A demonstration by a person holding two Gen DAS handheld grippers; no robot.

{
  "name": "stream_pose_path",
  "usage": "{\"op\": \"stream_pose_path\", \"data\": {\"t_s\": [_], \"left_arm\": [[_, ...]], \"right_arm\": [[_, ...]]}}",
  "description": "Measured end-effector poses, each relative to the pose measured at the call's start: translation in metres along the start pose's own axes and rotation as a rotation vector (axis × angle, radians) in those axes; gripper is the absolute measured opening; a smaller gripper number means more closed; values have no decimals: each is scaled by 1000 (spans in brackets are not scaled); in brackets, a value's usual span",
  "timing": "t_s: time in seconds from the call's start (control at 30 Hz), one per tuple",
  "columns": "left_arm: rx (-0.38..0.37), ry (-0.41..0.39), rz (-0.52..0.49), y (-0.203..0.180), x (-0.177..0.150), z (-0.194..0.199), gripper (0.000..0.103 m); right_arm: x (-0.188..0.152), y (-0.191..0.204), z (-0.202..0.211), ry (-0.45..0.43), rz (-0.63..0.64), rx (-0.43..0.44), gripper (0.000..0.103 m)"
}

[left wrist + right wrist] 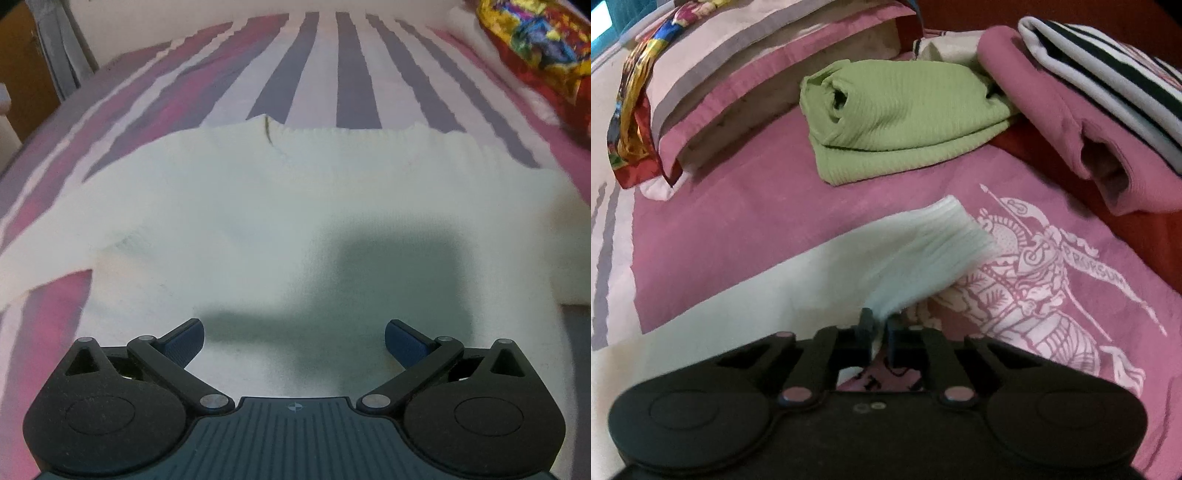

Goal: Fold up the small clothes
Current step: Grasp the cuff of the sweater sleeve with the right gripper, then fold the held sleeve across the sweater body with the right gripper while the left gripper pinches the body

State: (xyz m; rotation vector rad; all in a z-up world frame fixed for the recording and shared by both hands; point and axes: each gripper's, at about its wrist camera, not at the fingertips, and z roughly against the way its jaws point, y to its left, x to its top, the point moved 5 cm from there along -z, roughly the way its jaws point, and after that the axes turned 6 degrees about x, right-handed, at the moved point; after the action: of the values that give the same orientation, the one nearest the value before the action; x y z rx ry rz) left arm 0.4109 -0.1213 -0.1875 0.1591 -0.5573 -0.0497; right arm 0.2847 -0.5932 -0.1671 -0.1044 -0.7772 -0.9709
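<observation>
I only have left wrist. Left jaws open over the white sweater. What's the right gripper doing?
Observer: The right gripper is shut on a ribbed white sleeve cuff.
Operator: Anything already folded over there?
Observer: Yes, a folded green garment lies on the pink bedcover beyond the cuff.
Operator: Only that one?
Observer: No. To its right a pink garment lies with a black-and-white striped one on top.
</observation>
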Motion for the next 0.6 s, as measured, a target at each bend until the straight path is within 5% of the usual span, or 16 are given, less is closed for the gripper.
{"op": "stream_pose_path", "data": {"t_s": [0.3,0.6], "left_arm": [[-113,25,104,22,2,-2,103],[-49,-38,87,70,3,0,103]], "right_arm": [[-10,63,32,-81,159,139,5],[-79,205,77,-10,350,471,4]]}}
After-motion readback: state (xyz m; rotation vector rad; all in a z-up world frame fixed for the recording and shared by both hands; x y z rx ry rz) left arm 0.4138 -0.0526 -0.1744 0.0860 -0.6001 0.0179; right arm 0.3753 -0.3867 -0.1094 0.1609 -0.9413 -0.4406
